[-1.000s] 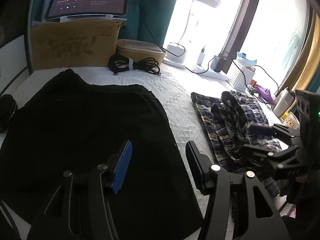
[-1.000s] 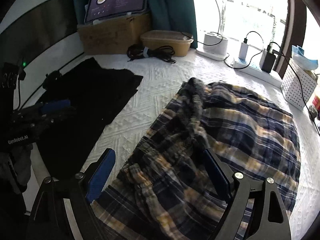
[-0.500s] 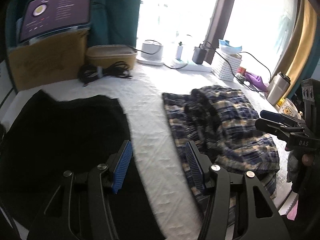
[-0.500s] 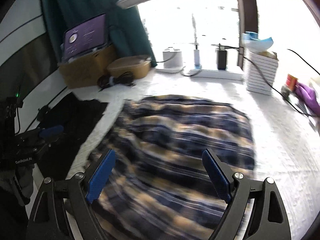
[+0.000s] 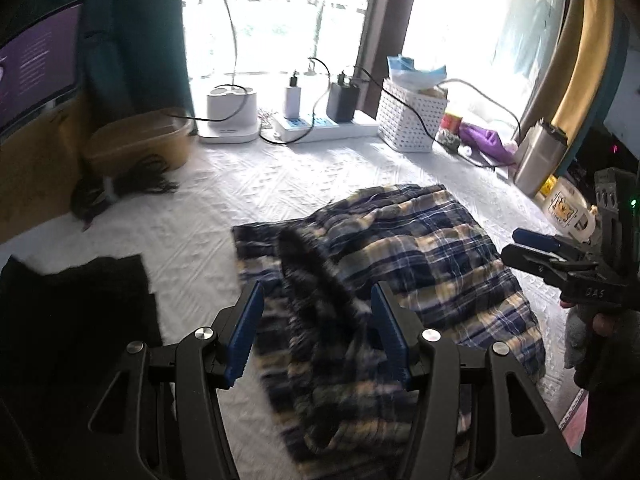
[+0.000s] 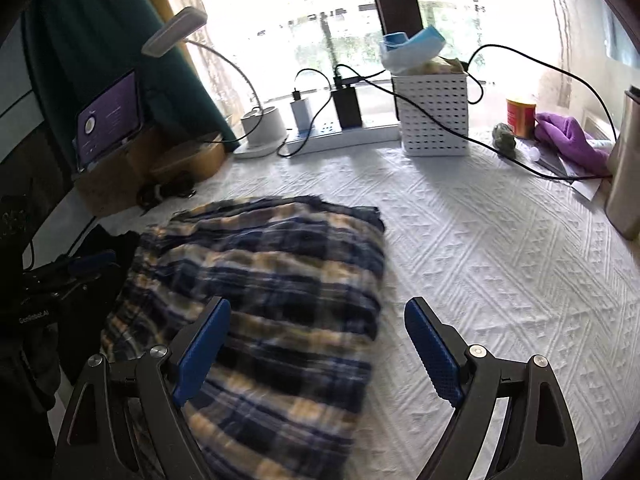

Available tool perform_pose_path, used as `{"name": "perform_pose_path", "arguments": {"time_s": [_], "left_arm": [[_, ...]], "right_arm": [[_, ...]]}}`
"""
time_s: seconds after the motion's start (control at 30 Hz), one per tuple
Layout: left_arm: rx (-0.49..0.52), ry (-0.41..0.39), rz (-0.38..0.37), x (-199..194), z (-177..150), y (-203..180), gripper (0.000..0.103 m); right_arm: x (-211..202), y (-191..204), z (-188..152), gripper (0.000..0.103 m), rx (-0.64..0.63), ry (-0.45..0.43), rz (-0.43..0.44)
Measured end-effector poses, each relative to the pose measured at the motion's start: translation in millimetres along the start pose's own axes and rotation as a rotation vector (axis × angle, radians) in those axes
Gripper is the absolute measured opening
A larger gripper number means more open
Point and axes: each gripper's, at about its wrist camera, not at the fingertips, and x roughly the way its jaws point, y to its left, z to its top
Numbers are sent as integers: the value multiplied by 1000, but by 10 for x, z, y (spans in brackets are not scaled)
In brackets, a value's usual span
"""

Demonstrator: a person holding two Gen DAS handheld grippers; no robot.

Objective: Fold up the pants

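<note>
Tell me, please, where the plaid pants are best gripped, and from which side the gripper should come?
Probably the dark bunched ridge on the plaid pants, which stands up from the flat cloth. It runs away between the open left gripper fingers, so come down from above on the near side, one finger each side of it.

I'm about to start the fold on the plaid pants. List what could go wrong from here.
1. The plaid pants lie bunched, with a dark ridge across them; folding now may lock in wrinkles.
2. The black garment lies close beside them, so the open left gripper could snag it.
3. Charger cables trail across the white cover; the open right gripper might catch one.
</note>
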Motion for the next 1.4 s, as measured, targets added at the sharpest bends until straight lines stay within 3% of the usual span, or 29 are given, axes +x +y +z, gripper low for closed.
{"name": "perform_pose_path", "arguments": {"time_s": [0.13,0.3,0.37,0.5,0.7,0.73,0.83,1.07,1.17,1.23,1.4], "left_arm": [[16,3,49,158,70,-27,55],[-17,-17,48,263,138,117,54],[-28,-13,28,312,157,178,30],[-49,24,-27,431,201,227,27],[-85,98,-61,609,219,294,28],[-88,95,-68,613,211,301,28],[-79,72,-84,604,189,301,28],[-113,31,-98,591,203,397,12],[-117,23,-99,588,241,408,11],[-118,15,-103,573,276,411,10],[-104,-21,-107,492,411,395,8]], "right_arm": [[69,-125,52,90,12,3,1],[196,-234,141,90,26,18,4],[249,-256,185,90,24,20,4],[356,-273,275,89,15,22,35],[577,-313,352,67,22,58,63],[625,-329,359,61,29,68,63],[712,-352,369,56,42,85,69],[850,-312,370,54,42,106,57],[864,-287,371,43,27,112,51],[846,-274,381,26,21,99,49],[827,-242,433,18,4,83,56]]}}
